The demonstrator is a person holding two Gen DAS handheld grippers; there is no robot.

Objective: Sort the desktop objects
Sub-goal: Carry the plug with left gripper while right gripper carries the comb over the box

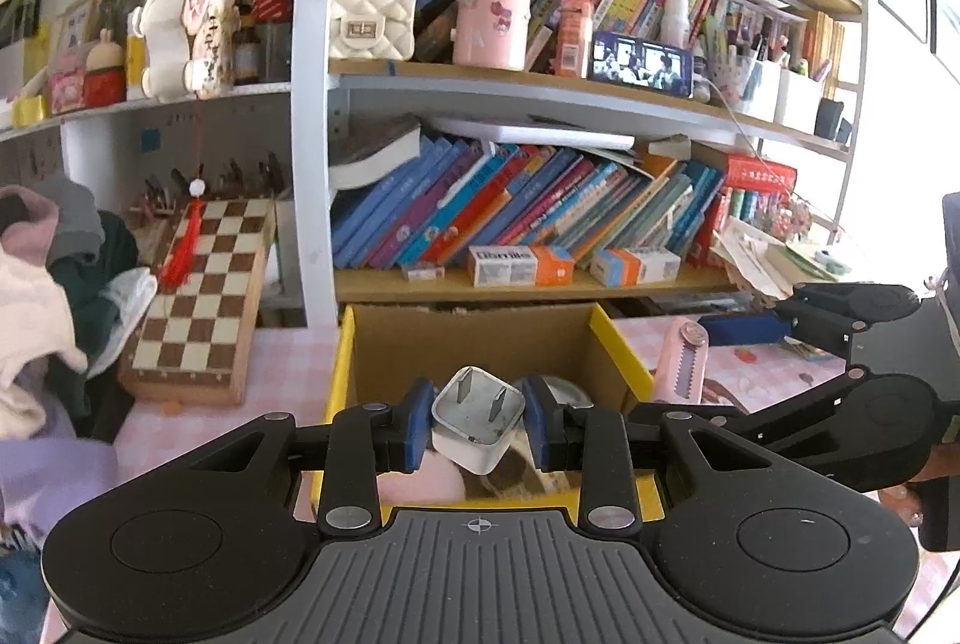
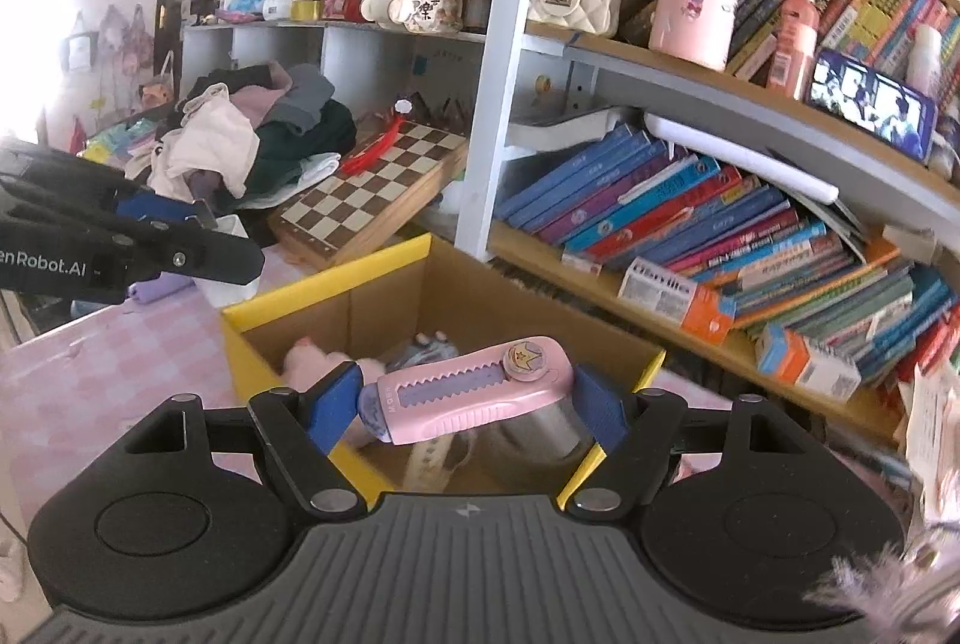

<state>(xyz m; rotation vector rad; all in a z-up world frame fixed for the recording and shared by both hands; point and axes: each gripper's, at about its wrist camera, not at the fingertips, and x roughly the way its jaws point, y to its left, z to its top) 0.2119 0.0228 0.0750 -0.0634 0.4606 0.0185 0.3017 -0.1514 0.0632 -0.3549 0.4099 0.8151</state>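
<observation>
Nearest the left wrist camera, the left gripper [image 1: 478,428] has its two blue pads closed narrowly on one white square plug adapter [image 1: 477,428] (two metal prongs facing up), held over the near end of the yellow-rimmed cardboard box [image 1: 342,362]. The right gripper [image 2: 468,404] has its jaws set wider, clamped end to end on one pink retractable utility knife [image 2: 465,398], lying crosswise above the same box [image 2: 252,338]. Inside the box: a pink plush item [image 2: 312,359], other contents partly hidden by the held objects. One wooden folding chessboard [image 1: 198,296] lies left of the box, beside a heap of clothes [image 2: 240,134]. Far side: a bookshelf with two orange-and-white cartons [image 1: 519,264] fronting the slanted books, just beyond the box.
</observation>
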